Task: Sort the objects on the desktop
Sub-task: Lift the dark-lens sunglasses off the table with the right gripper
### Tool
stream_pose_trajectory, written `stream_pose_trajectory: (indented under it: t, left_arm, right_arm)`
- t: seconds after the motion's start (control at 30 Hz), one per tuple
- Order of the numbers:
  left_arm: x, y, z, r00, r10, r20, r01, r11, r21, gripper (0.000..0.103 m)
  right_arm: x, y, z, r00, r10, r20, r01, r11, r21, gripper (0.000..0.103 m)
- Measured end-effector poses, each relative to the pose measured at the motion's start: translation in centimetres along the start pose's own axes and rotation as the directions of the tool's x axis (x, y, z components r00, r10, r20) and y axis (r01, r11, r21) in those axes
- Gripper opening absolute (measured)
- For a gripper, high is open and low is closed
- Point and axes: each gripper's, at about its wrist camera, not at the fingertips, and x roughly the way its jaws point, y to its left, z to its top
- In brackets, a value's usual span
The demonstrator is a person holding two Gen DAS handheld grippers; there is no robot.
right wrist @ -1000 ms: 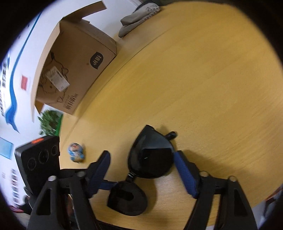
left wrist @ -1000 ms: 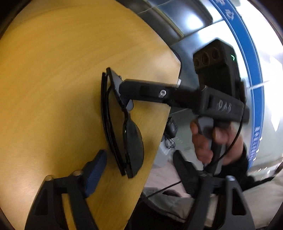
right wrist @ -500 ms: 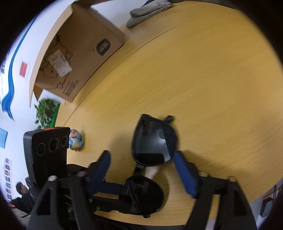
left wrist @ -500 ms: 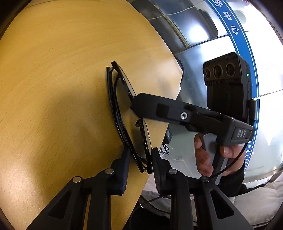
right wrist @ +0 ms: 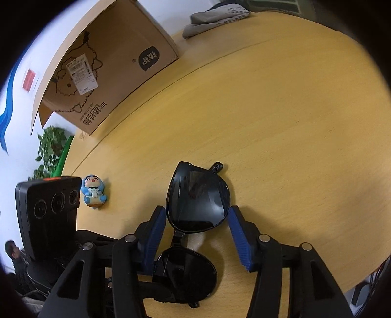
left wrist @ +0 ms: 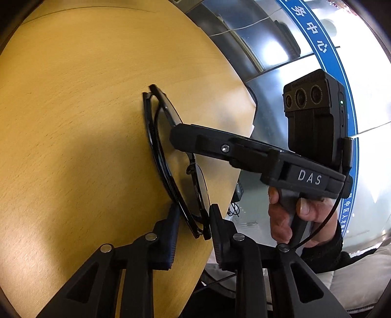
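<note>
Black sunglasses lie folded on the yellow wooden table near its edge. My left gripper is shut on the near end of the sunglasses. In the right wrist view the sunglasses sit between the blue pads of my right gripper; its jaws stand open around one lens without touching it. The right gripper also shows in the left wrist view, reaching in from the right over the glasses.
A small blue cartoon figurine lies on the table left of the glasses. A cardboard box stands at the far edge, with a grey cloth beyond it. A potted plant is off the table's left.
My left gripper has closed on the near end of the sunglasses. My right gripper has moved over the far lens and narrowed its opening.
</note>
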Motion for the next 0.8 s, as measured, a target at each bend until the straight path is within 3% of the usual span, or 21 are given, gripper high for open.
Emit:
stream_pose_trajectory:
  t: [0.17, 0.3, 0.37, 0.53, 0.67, 0.7, 0.73, 0.77, 0.8]
  left_arm:
    - [0.1, 0.3, -0.3, 1.000, -0.025, -0.006, 0.025, 1.000, -0.007, 0.023]
    - [0.4, 0.4, -0.3, 0.999, -0.041, -0.005, 0.041, 0.999, -0.002, 0.023]
    - [-0.8, 0.9, -1.0, 0.999, -0.042, -0.005, 0.042, 0.999, 0.005, 0.024]
    - [-1.9, 1.6, -0.9, 0.999, -0.043, 0.020, 0.043, 0.999, -0.001, 0.023]
    - [-3.3, 1.0, -0.8, 0.998, 0.005, 0.059, -0.007, 0.999, 0.033, 0.023]
    - [-3.9, 0.9, -0.8, 0.997, 0.019, 0.075, -0.023, 0.999, 0.045, 0.023]
    - [-4.5, 0.7, -0.8, 0.995, 0.034, 0.092, -0.039, 0.998, 0.056, 0.023]
    - [-5.4, 0.3, -0.6, 0.991, 0.063, 0.118, -0.072, 0.995, 0.070, 0.023]
    - [-6.3, -0.1, -0.5, 0.985, 0.092, 0.144, -0.105, 0.991, 0.084, 0.023]
  right_arm:
    - [-0.3, 0.4, -0.6, 0.999, -0.048, -0.025, 0.048, 0.999, 0.021, 0.062]
    - [-0.1, 0.8, -0.7, 0.999, -0.045, -0.030, 0.046, 0.999, 0.020, 0.063]
    - [0.2, 1.3, -0.7, 0.998, -0.067, -0.018, 0.067, 0.998, 0.000, 0.051]
    - [0.5, 1.4, -0.6, 0.999, -0.029, 0.016, 0.029, 1.000, 0.006, 0.050]
    - [0.2, 1.8, -0.5, 0.998, 0.023, 0.058, -0.024, 1.000, 0.014, 0.049]
    - [0.0, 2.0, -0.4, 0.996, 0.041, 0.074, -0.043, 0.999, 0.014, 0.047]
    - [-0.4, 2.2, -0.2, 0.991, 0.091, 0.097, -0.093, 0.996, 0.016, 0.030]
    - [-0.9, 2.6, 0.2, 0.986, 0.120, 0.117, -0.122, 0.992, 0.011, 0.002]
    - [-1.4, 3.0, 0.5, 0.980, 0.144, 0.137, -0.146, 0.989, 0.005, 0.002]
